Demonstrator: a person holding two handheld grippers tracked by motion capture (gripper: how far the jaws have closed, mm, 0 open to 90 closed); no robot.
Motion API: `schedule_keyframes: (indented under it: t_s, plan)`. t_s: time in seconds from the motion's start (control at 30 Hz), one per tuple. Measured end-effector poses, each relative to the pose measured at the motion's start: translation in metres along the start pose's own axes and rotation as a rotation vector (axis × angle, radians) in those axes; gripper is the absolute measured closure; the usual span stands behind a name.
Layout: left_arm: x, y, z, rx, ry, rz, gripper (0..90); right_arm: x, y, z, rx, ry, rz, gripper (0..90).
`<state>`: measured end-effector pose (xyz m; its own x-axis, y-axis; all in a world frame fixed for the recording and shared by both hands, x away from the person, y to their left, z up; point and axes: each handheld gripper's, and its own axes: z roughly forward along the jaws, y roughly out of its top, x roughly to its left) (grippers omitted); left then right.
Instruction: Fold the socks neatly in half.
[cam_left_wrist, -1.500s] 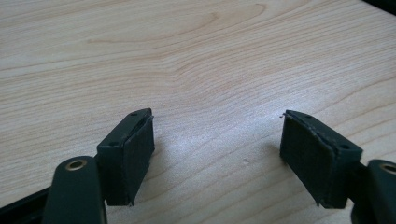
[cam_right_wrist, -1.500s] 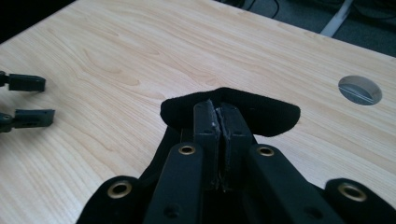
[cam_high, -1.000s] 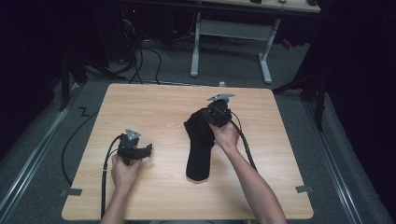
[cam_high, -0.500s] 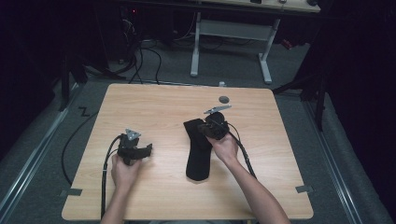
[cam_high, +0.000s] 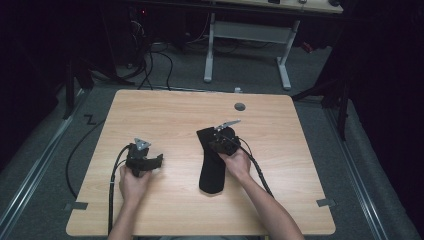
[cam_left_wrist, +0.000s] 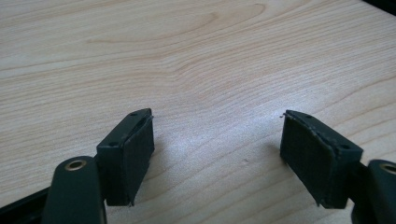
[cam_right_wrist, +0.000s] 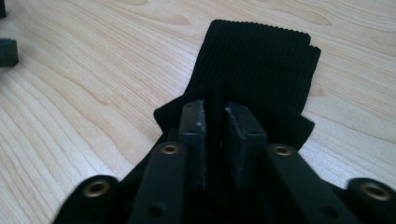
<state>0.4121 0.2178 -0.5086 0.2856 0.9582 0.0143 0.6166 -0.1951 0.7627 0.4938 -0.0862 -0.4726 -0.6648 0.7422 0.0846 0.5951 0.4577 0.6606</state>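
Fingers of the left gripper stand wide apart over bare tabletop at the near left. To the right, the right gripper has just been opening; its narrow gap sits over the black sock, which lies flat mid-table.

sock on bench centre | right gripper on sock | left gripper at sock's 9 o'clock

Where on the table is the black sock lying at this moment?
In the high view, the black sock lies lengthwise on the wooden table, right of centre, under the right gripper and apart from the left gripper.
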Motion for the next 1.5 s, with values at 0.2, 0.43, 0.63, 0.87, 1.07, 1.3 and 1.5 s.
schedule_keyframes:
  t_s: [0.2, 0.43, 0.63, 0.87, 1.07, 1.3, 1.5]
  plan:
    - [0.0, 0.0, 0.0, 0.0, 0.0, 0.0, 26.6, 0.001, -0.004, -0.02, -0.086, 0.003, -0.045, 61.7]
    - [0.0, 0.0, 0.0, 0.0, 0.0, 0.0, 26.6, -0.004, -0.006, -0.06, -0.202, 0.001, -0.053, 59.9]
    - [0.0, 0.0, 0.0, 0.0, 0.001, 0.0, 26.6, -0.008, -0.025, -0.082, -0.231, -0.02, -0.074, 60.9]
    - [0.0, 0.0, 0.0, 0.0, 0.001, 0.0, 26.6, -0.002, -0.064, -0.083, -0.182, -0.055, -0.157, 61.1]
    - [0.0, 0.0, 0.0, 0.0, 0.001, 0.0, 26.6, 0.003, -0.073, -0.066, -0.15, -0.073, -0.182, 59.0]
    - [0.0, 0.0, 0.0, 0.001, 0.001, 0.0, 26.6, -0.001, -0.065, -0.046, -0.146, -0.042, -0.131, 67.0]
    - [0.0, 0.0, 0.0, 0.0, 0.001, 0.0, 26.6, -0.002, -0.062, -0.038, -0.127, -0.019, -0.124, 87.5]
